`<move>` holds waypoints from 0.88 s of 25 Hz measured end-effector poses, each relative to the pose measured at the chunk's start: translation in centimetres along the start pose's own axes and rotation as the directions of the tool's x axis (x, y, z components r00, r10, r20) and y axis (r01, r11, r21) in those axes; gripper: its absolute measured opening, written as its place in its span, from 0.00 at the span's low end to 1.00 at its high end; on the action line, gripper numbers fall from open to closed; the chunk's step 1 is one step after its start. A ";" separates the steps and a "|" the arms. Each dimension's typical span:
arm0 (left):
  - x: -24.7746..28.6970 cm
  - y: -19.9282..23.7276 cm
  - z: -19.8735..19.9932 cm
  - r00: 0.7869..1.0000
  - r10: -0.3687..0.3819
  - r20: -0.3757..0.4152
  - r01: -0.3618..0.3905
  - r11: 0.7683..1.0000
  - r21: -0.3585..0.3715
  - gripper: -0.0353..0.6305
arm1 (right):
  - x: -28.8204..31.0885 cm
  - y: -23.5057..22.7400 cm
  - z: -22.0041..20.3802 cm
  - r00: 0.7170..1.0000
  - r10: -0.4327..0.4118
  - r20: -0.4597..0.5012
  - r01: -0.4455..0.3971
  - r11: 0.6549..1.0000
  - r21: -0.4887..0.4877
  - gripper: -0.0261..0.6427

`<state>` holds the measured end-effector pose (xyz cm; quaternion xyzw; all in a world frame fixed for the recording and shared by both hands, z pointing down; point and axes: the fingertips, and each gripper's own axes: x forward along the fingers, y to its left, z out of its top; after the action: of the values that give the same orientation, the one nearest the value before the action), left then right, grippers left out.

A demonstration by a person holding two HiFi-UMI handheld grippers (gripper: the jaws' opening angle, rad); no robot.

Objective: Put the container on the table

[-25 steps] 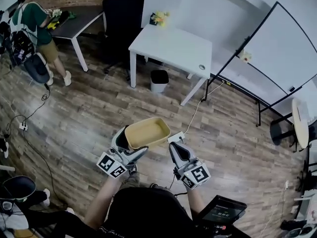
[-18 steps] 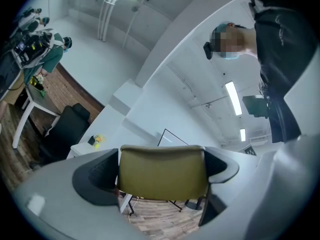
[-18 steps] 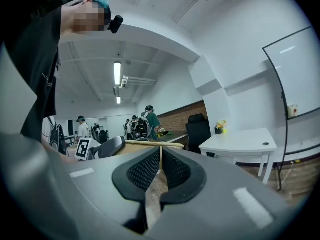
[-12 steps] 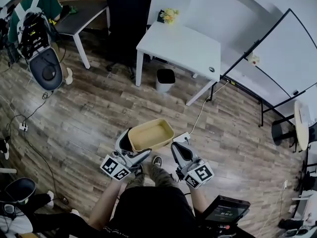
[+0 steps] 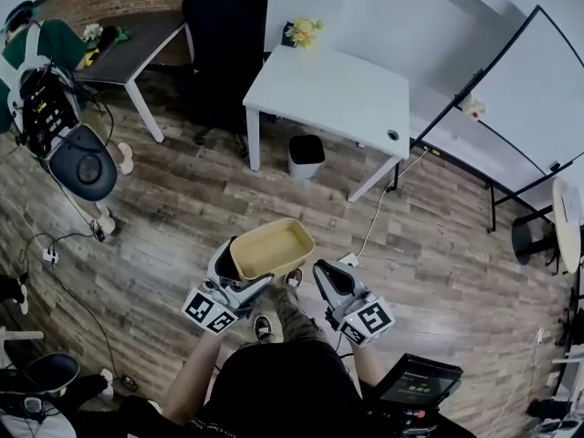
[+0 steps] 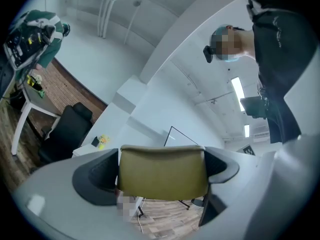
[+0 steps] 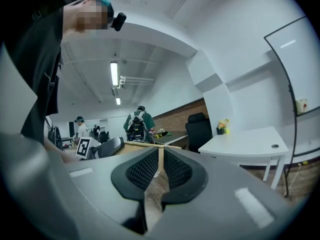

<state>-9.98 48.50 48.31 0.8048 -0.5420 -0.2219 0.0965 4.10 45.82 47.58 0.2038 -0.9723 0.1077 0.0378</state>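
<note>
While left claw (image 5: pixel 241 270) clamps container (image 5: pixel 274 247) wall, right claw (image 5: pixel 322 269) just opening, narrow, empty.

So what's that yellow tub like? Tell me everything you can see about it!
The container is a shallow, mustard-yellow tub, longer than it is wide, with rounded corners. It looks like plastic and seems empty inside. It hangs in the air above the wooden floor, roughly level, open side up. The left gripper is clamped on its wall at the end nearest the person, and nothing else touches it. It is not yet on the white table.
</note>
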 end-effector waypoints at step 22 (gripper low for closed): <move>26.1 6.0 -3.0 0.975 -0.155 -0.159 0.166 0.984 0.058 0.83 | 7.7 -20.0 7.5 0.971 0.168 -0.171 -0.236 0.795 -0.559 0.22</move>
<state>-5.38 21.96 46.75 0.8636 -0.4736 -0.1470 0.0911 4.92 23.29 45.06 0.0714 -0.9716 -0.1765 0.1405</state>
